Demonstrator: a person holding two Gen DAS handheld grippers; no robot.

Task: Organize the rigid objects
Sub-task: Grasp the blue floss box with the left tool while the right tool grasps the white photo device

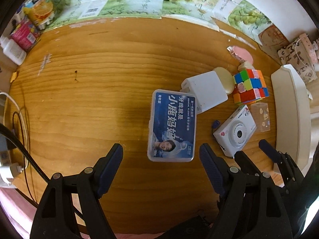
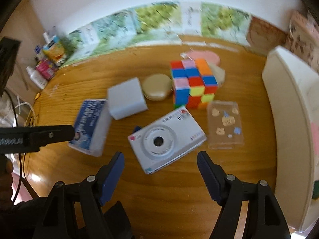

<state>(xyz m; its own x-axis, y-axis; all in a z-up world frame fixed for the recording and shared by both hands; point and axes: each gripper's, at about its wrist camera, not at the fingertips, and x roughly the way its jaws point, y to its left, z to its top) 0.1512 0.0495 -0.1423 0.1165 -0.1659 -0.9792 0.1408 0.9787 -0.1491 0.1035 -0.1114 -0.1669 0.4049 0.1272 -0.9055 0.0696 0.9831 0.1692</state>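
bright daylight | fisheye-warped edges | left sharp | right motion-blurred

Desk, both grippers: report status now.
Left gripper open, over the floss box. Right gripper open, over the white camera. Nothing held. Rubik's cube and white block crowd close behind; approach clear.

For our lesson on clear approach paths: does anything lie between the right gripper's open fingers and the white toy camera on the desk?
Nothing visible does. The right gripper hangs open just short of the white toy camera; only bare wooden desk lies between.
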